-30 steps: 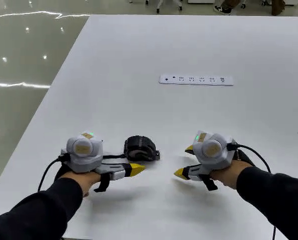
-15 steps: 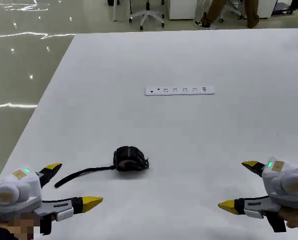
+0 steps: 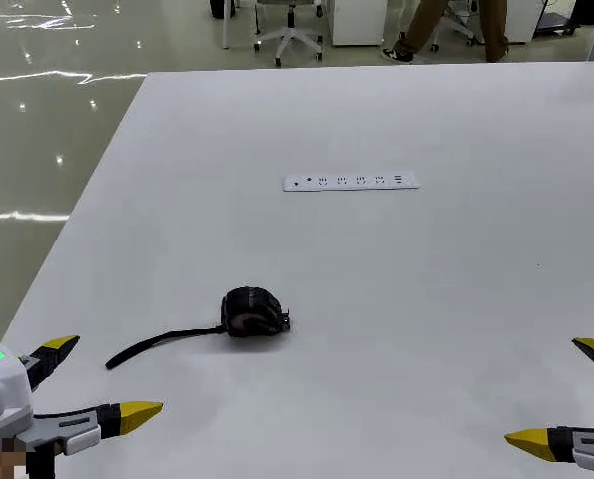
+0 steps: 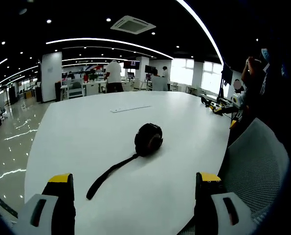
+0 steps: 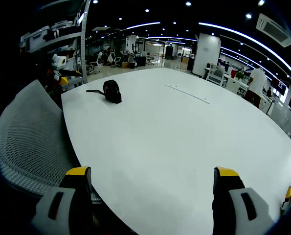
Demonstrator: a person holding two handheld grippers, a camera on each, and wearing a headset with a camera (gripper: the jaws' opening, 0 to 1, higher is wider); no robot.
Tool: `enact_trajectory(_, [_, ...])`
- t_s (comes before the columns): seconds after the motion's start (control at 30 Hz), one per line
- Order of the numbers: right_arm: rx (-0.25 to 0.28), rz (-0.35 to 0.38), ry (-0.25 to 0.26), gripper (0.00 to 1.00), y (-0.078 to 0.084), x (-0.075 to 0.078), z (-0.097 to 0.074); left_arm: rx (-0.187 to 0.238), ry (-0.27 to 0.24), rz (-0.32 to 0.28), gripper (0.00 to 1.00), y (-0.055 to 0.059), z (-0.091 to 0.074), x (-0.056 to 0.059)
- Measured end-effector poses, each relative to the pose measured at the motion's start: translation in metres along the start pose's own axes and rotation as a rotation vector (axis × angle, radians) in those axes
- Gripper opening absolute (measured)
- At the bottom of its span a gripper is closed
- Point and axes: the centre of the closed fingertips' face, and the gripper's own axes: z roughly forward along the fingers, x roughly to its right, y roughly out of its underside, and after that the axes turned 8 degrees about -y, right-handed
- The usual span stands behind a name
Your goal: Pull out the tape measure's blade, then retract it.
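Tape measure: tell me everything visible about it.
The tape measure is a rounded black case, plastic or rubber by its look, resting on the white table. Its blade is retracted, with just the end tab at the case's mouth. A black wrist strap trails from it toward the left claw. Only the table touches it.

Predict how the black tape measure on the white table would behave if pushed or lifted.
The tape measure sits low and squat, so it would probably slide on the smooth table rather than tip. Its strap lies limp in a loose curve, so it would likely dangle and trail when lifted.
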Motion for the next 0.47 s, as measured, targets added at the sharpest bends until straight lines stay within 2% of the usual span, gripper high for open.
enact_trajectory(0.13, [-0.001,0.014,0.001,1.00,0.003,-0.003,-0.006,-0.004,0.003,-0.005,1.00,0.003,-0.002,-0.002])
enact_trajectory(0.3, [0.002,0.015,0.000,1.00,0.001,-0.001,-0.007,0.013,0.011,0.013,1.00,-0.005,-0.007,-0.001])
enact_trajectory(0.47, [0.013,0.012,-0.015,1.00,-0.006,-0.003,-0.003,0.016,0.021,0.019,1.00,-0.007,-0.008,0.002])
